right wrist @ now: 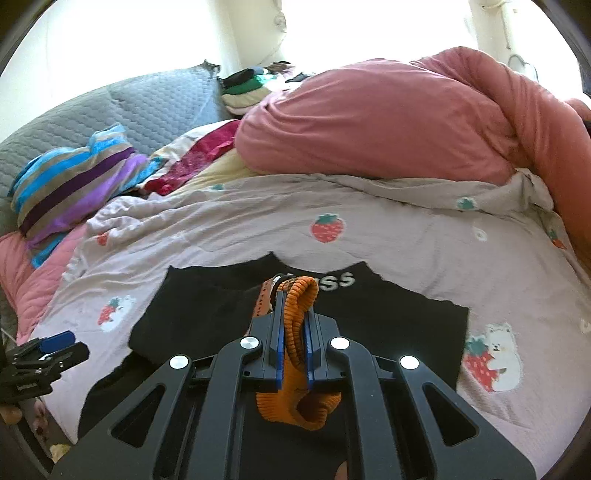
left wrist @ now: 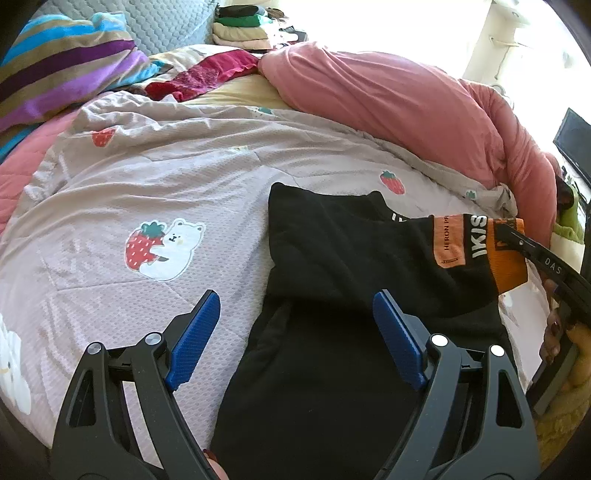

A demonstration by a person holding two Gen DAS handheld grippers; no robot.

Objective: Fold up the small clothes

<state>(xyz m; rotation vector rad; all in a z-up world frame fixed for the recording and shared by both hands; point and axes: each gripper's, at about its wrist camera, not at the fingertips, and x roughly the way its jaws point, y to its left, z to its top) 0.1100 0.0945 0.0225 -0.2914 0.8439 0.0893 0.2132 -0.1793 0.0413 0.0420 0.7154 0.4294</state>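
Observation:
A small black sweater [left wrist: 332, 280] with an orange ribbed cuff [left wrist: 508, 254] lies on the strawberry-print quilt [left wrist: 155, 177]. My left gripper [left wrist: 295, 325] is open, blue pads spread above the sweater's lower body, holding nothing. My right gripper [right wrist: 295, 332] is shut on the orange cuff [right wrist: 295, 325] and holds the sleeve across the black body [right wrist: 192, 314]. The right gripper also shows in the left wrist view [left wrist: 517, 236] at the far right, clamped on the cuff. The left gripper shows at the left edge of the right wrist view [right wrist: 55, 343].
A rolled pink duvet [left wrist: 399, 99] lies along the far side. A striped pillow [left wrist: 62, 70] and red cloth [left wrist: 207, 74] sit at the back left. A stack of folded clothes [left wrist: 247, 26] is at the far back. The quilt spreads to the left.

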